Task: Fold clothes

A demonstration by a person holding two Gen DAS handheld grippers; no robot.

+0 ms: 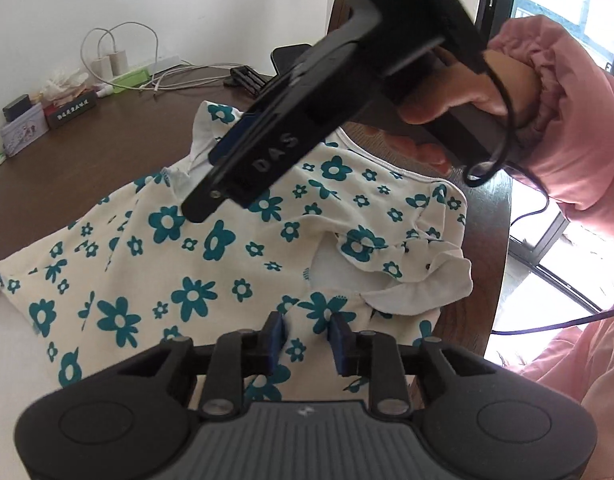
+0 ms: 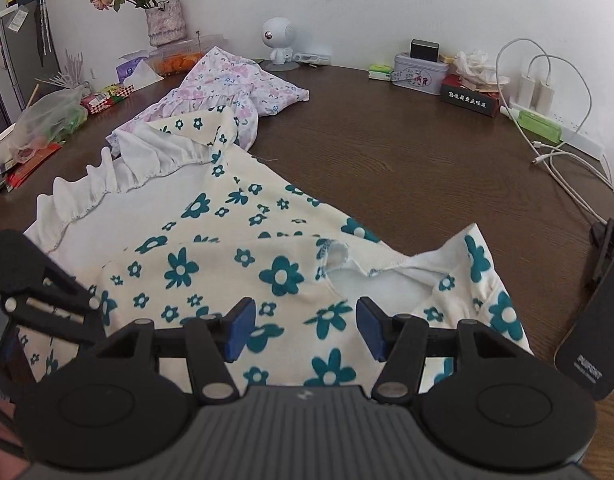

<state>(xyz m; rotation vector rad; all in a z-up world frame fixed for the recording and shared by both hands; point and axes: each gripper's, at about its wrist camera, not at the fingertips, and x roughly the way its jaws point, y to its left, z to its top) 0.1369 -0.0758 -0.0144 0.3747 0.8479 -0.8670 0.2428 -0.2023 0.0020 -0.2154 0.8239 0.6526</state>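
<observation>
Cream floral garment [image 2: 243, 248] spread on dark wooden table [image 2: 407, 152]. Left gripper [image 1: 307, 334] narrowly parted above its near edge, gripping nothing. Right gripper [image 2: 301, 330] wide open over the neckline, empty, held by pink-sleeved hand [image 1: 467, 96].

Soft matt cotton-like cloth, cream with teal flower print [image 2: 235, 264] and a gathered white ruffle [image 2: 119, 176], spread over a dark brown wood-grain table [image 2: 407, 152] with a low sheen. Matt black plastic on the left gripper [image 1: 307, 334] and right gripper [image 2: 305, 328], with blue rubbery pads [image 2: 239, 330] and bright metal pivot pins. At 1 o'clock in the right wrist view, a glossy printed tin [image 2: 421, 72] and smooth white cables [image 2: 563, 160].
</observation>
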